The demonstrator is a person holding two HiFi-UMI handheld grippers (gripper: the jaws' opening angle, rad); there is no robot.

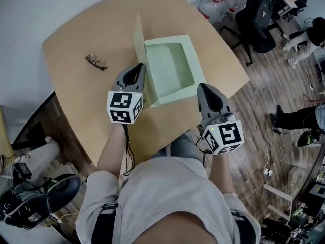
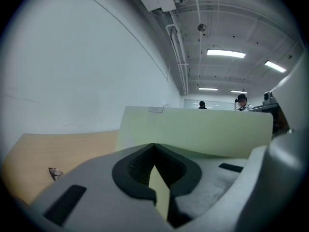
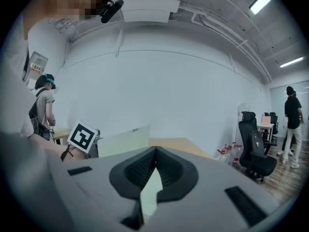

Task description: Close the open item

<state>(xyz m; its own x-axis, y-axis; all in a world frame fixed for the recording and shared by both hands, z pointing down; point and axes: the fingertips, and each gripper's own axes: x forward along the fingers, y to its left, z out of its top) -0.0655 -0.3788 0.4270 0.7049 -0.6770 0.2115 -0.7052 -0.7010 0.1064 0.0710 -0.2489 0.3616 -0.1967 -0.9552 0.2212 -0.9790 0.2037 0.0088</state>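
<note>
Left tool (image 1: 139, 66), jaws together, sits just beside box's (image 1: 194, 60) upright lid (image 1: 138, 39).

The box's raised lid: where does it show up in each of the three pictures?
Head view: the lid stands upright at upper centre, along the left edge of the box.
Left gripper view: it fills the middle as a wide pale green panel, just beyond the left claw.
Right gripper view: a small pale panel left of centre.
Shared landmark: the wooden table.
</note>
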